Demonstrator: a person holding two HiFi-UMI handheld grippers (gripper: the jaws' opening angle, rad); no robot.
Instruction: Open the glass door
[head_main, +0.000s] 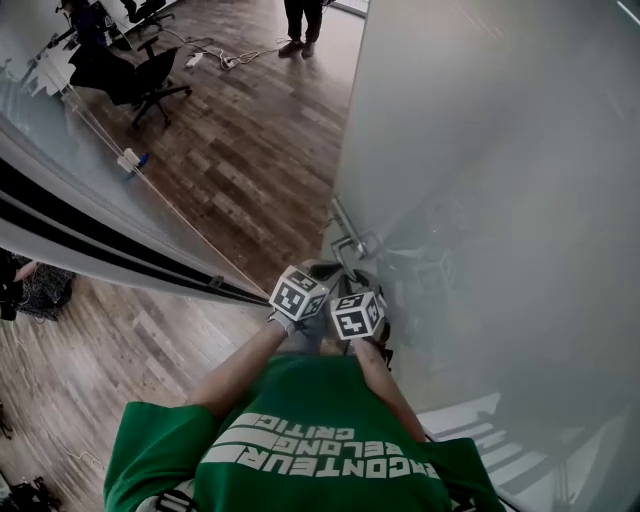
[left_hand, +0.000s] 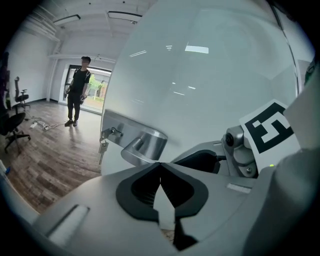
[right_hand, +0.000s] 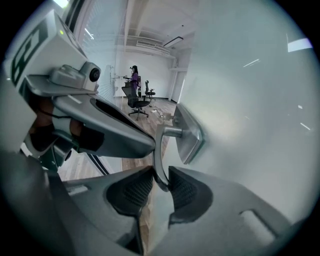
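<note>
the lever handle (right_hand: 157, 150) of the glass door (right_hand: 250, 130) is clamped by the right gripper (right_hand: 160, 176); the left gripper (left_hand: 160, 167) seems shut on nothing.

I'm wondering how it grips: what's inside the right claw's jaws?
The metal door handle of the glass door stands inside the right gripper, clamped between its pads. The handle's lower tip is hidden behind them.

Door handle (right_hand: 157, 152) in right tool (right_hand: 161, 176)
</note>
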